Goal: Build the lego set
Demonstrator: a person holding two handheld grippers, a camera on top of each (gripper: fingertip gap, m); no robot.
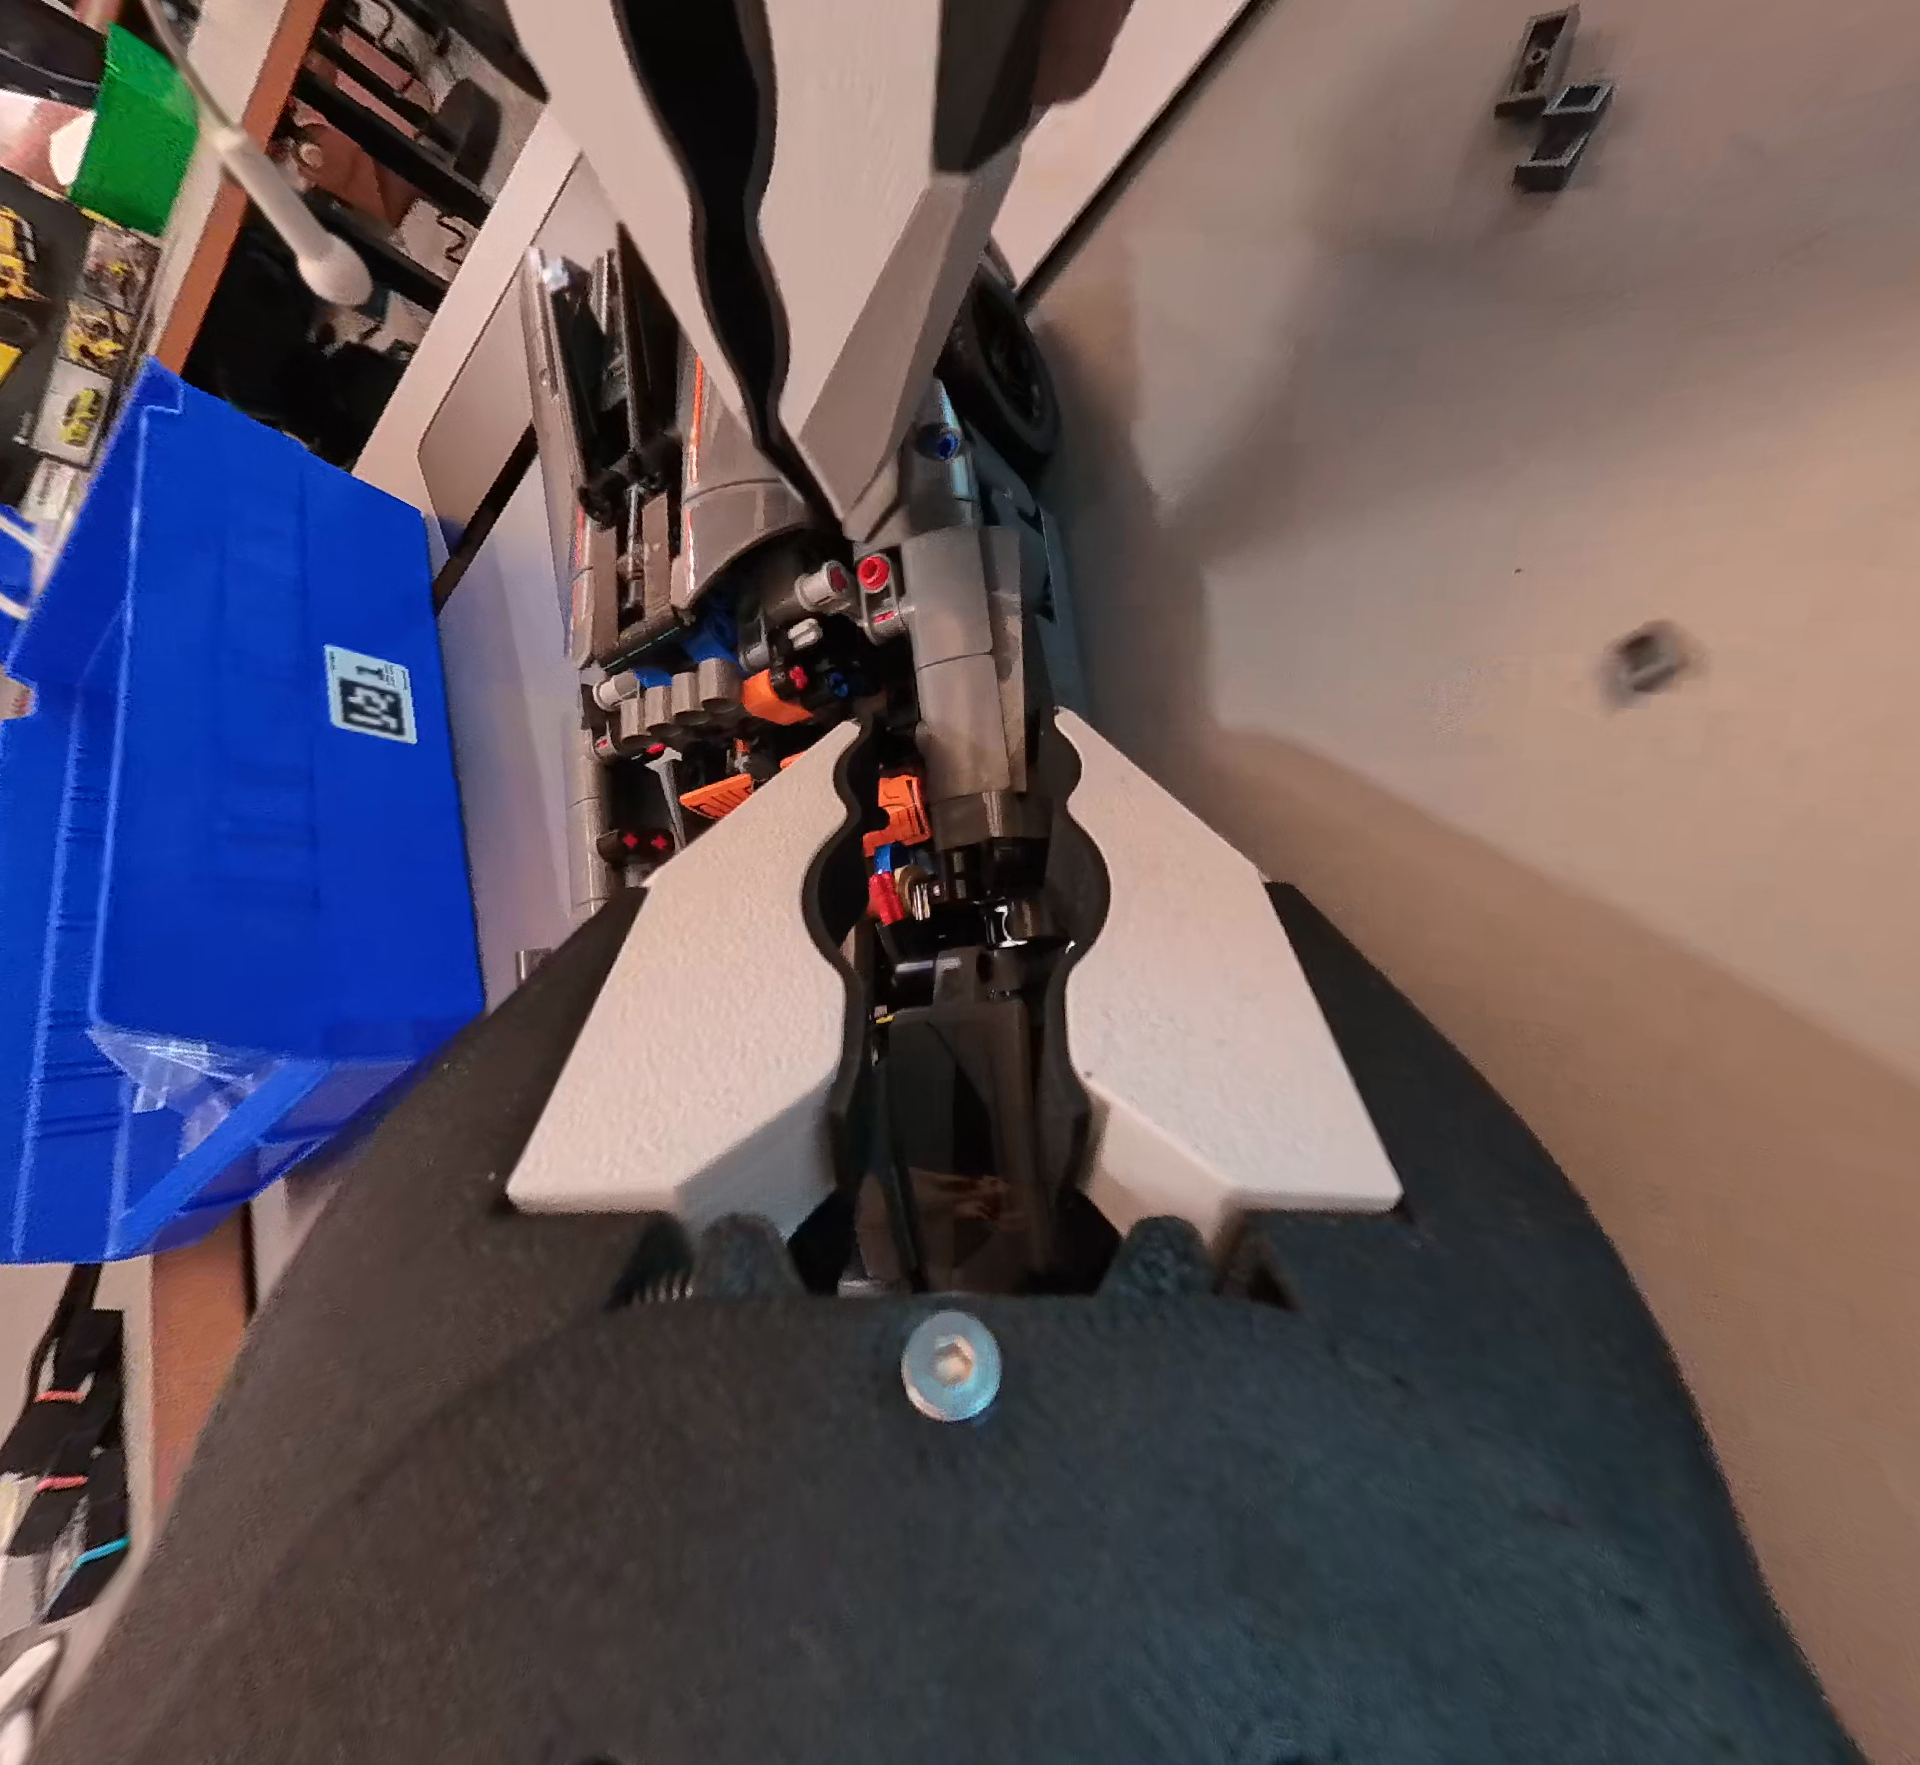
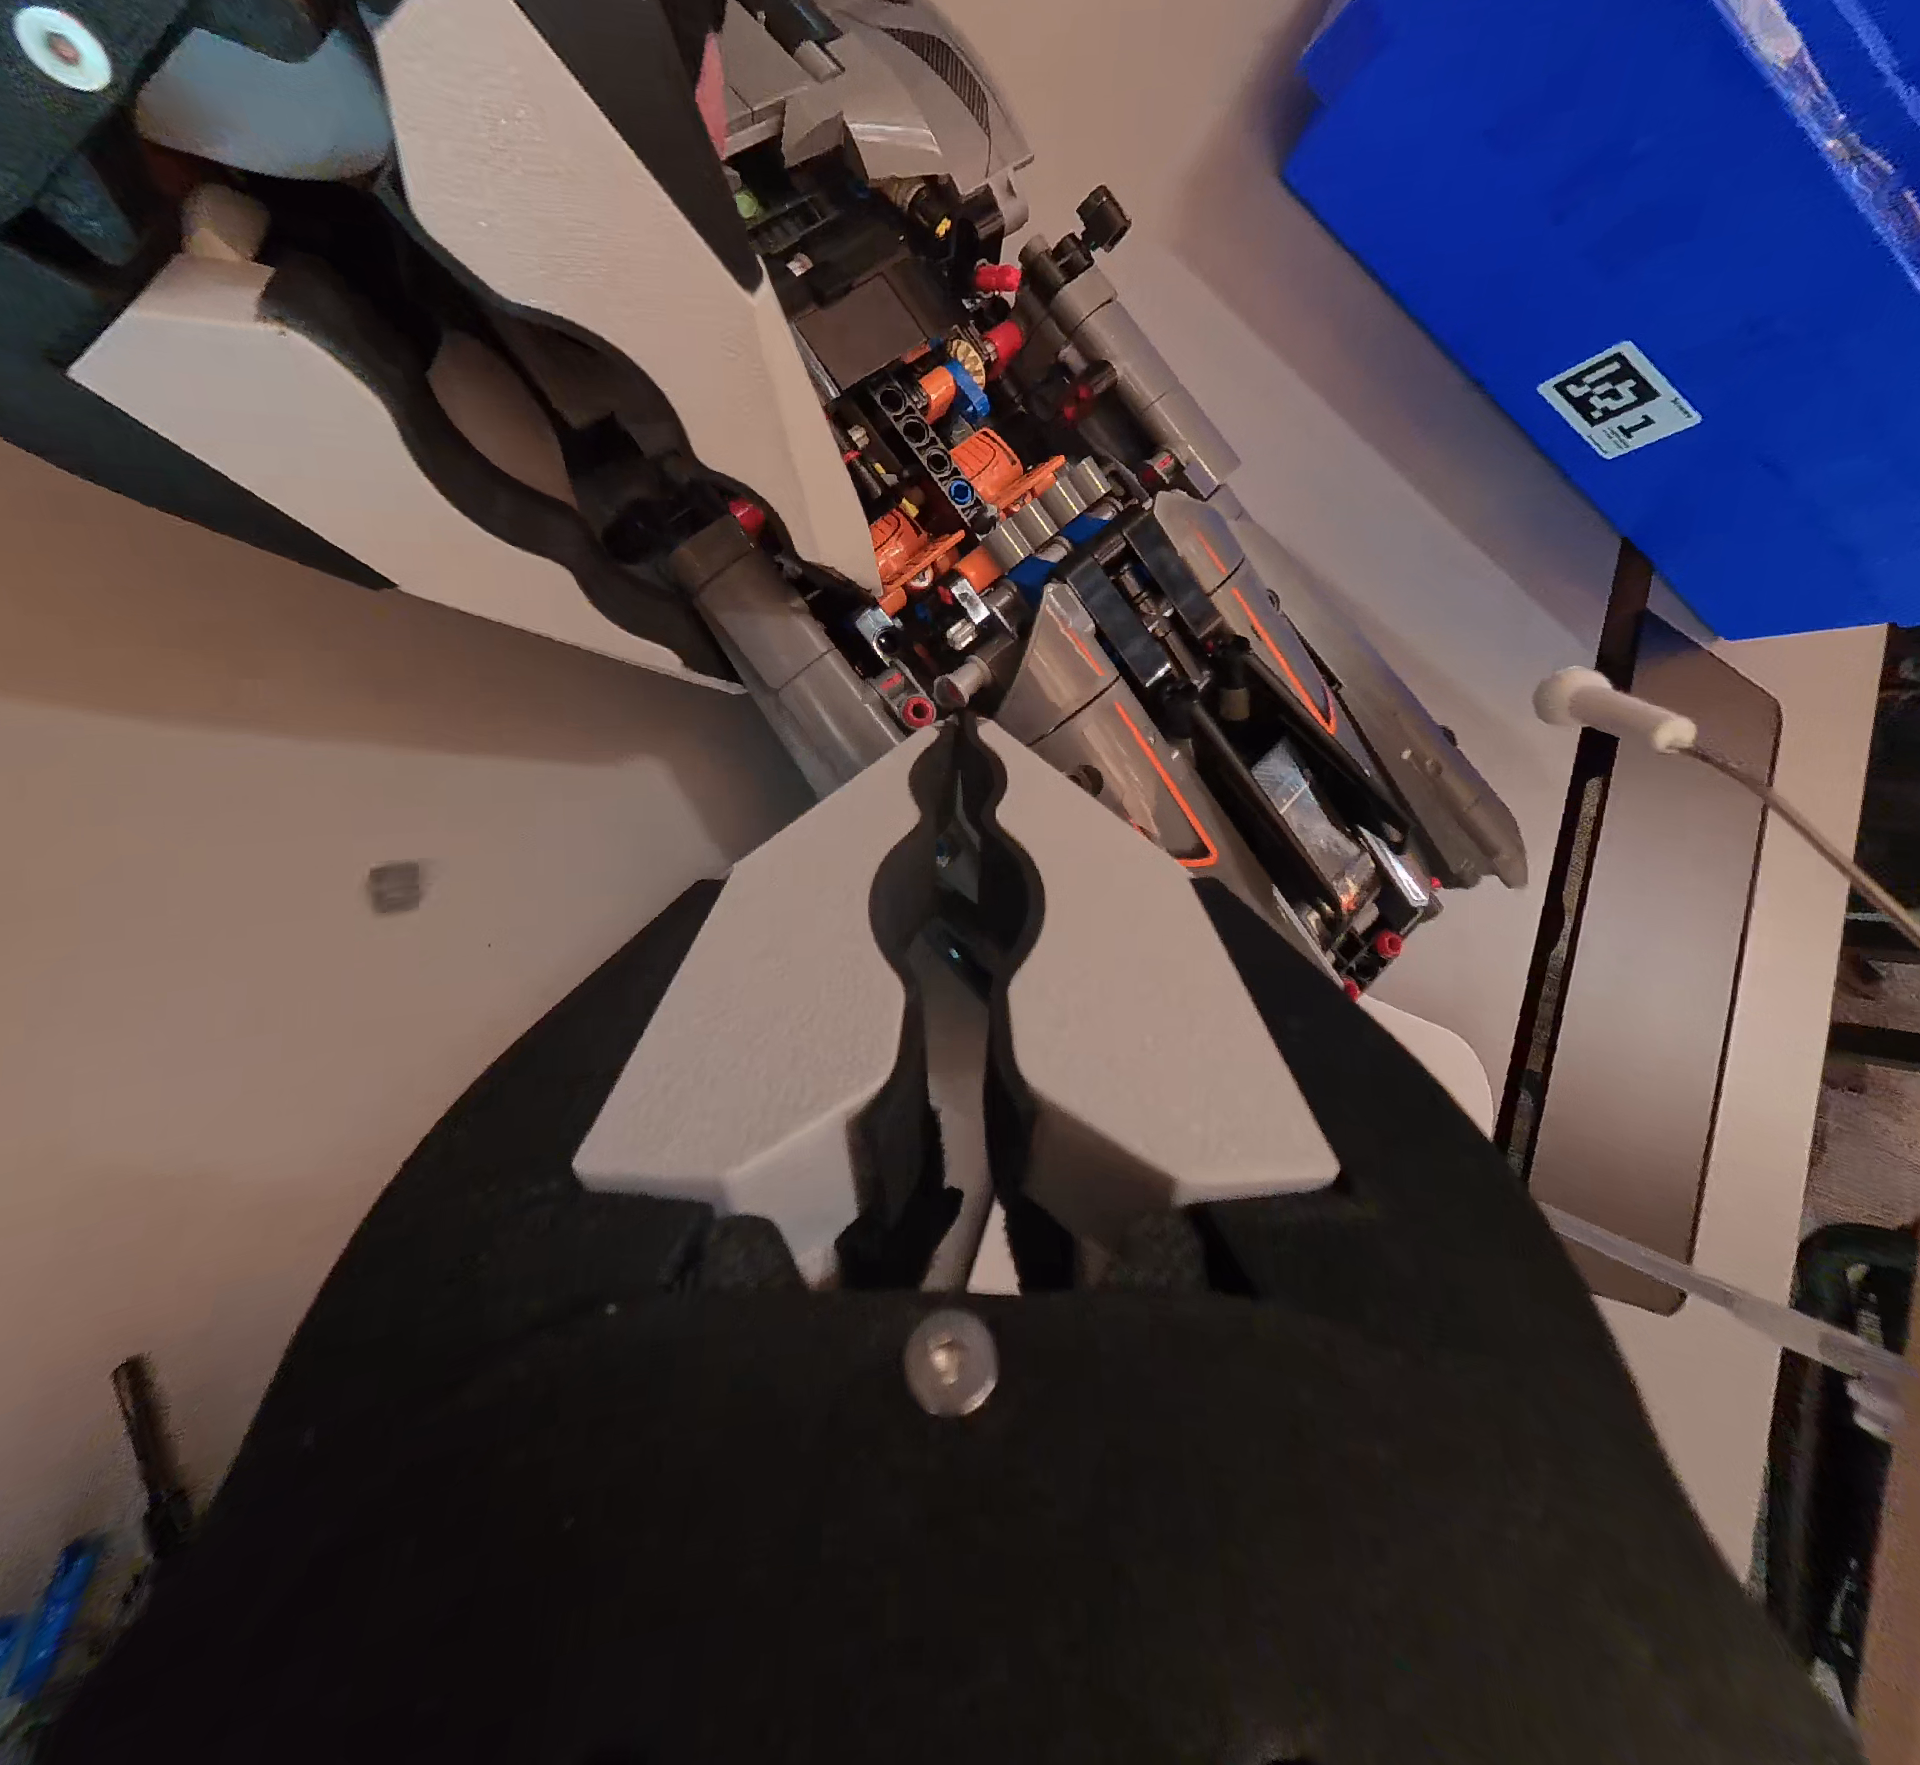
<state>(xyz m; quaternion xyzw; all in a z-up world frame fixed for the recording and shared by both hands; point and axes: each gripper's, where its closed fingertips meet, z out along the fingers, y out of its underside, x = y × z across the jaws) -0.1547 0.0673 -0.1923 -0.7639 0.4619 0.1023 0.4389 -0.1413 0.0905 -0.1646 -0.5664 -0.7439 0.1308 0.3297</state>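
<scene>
At the far left of the left wrist view stands a dark shelving unit [image 1: 343, 157] with boxes, and in front of it a blue bin [image 1: 239, 832] carrying a square black-and-white tag; clear plastic bags show at its lower edge. A white-tipped cable [image 1: 312, 240] crosses above the bin. Just right of the bin, the lego car [image 1: 790, 593] lies on the pale surface [image 1: 1455, 468], a long grey body with orange stripes and orange, blue and red pieces showing in its open middle.

The left gripper [image 1: 961, 749] has its jaws clenched around the dark grey and black end section of the car, which fills the gap between its white fingers. Opposite it, the right gripper [image 1: 816, 479] reaches in from the top, and its jaws are nearly closed, their tips at the car's grey side panel. From its own camera, the right gripper [image 2: 961, 728] has a narrow slit between the black pads with something dark and a bit of blue inside; what it is cannot be told. Both grippers crowd the middle of the car and hide much of it from either camera.

Farther right on the surface, well apart from the car, lie a small dark grey angled piece [image 1: 1553, 100] and a tiny grey piece [image 1: 1647, 661], blurred.
</scene>
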